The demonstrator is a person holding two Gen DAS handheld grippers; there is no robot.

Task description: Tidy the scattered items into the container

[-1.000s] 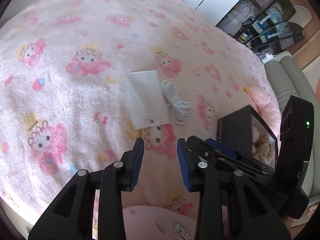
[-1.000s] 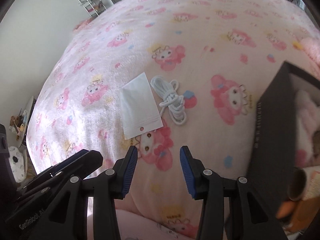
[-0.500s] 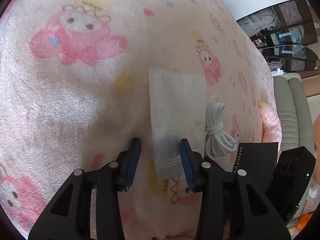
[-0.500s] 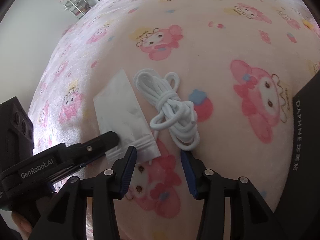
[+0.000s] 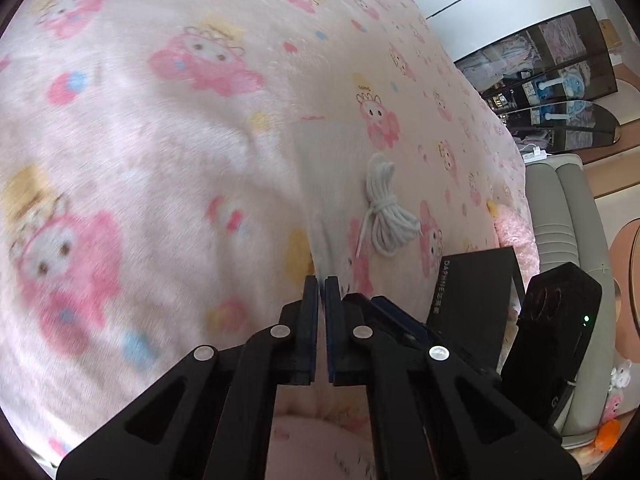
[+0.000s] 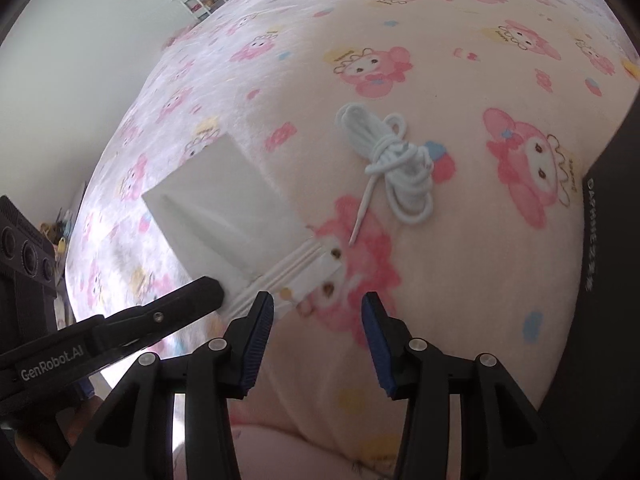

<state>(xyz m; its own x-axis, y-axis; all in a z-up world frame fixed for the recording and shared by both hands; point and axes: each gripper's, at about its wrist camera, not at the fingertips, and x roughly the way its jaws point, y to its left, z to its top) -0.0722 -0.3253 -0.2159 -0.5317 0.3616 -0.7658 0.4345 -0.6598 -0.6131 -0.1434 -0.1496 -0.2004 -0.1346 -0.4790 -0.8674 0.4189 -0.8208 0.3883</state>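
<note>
Left gripper (image 5: 321, 286) had just closed, pinching the zip edge of the white bag (image 6: 224, 208), now lifted off the blanket (image 6: 460, 260). Right gripper (image 6: 318, 308) stayed spread, empty, near the cord (image 6: 400, 168). Black box (image 5: 472, 292) waited alongside; carrying over judged next.

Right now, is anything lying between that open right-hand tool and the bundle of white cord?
Nothing but bare pink blanket. In the right wrist view the right tool is open, and only the cord's loose end trails toward it.
</note>
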